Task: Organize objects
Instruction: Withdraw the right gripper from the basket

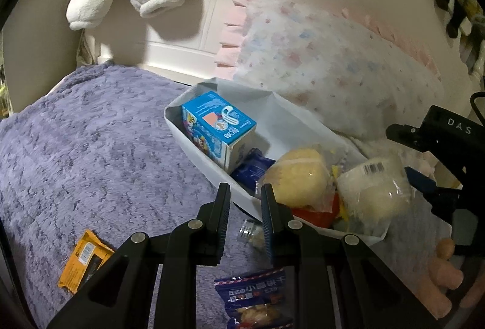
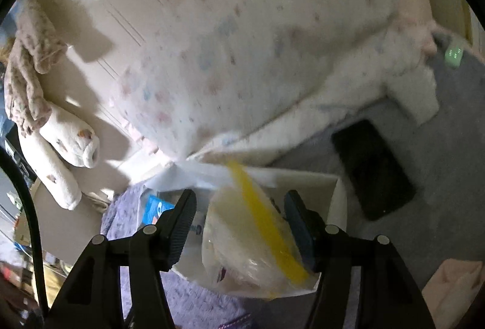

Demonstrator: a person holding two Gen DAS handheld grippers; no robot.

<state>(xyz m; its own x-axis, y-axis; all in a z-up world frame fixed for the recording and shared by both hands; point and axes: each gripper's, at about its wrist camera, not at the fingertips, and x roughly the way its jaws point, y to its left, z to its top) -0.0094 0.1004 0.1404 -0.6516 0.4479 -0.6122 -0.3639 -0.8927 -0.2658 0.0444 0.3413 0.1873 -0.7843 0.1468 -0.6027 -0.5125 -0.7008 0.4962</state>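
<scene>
Right wrist view: right gripper (image 2: pixel 239 221) stands spread around a soft bun bag (image 2: pixel 254 244), pads clear; it looks light, crinkly and slippery, best pinched at its seam. Left gripper (image 1: pixel 244 207), nearly shut, is empty. Beyond, a stiff paper tray (image 1: pixel 194 144) holds a carton (image 1: pixel 218 130).

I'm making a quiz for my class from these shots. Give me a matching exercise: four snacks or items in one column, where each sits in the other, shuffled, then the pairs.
Things:
1. blue carton
2. orange wrapper
3. wrapped bun with barcode
4. black phone

Places:
A. flat on the purple blanket, left of the left tongs
B. on the grey cover beside the pillow
C. far end of the white box
D. near end of the white box, towards the right tongs

Pairs: 1-C, 2-A, 3-D, 4-B
</scene>
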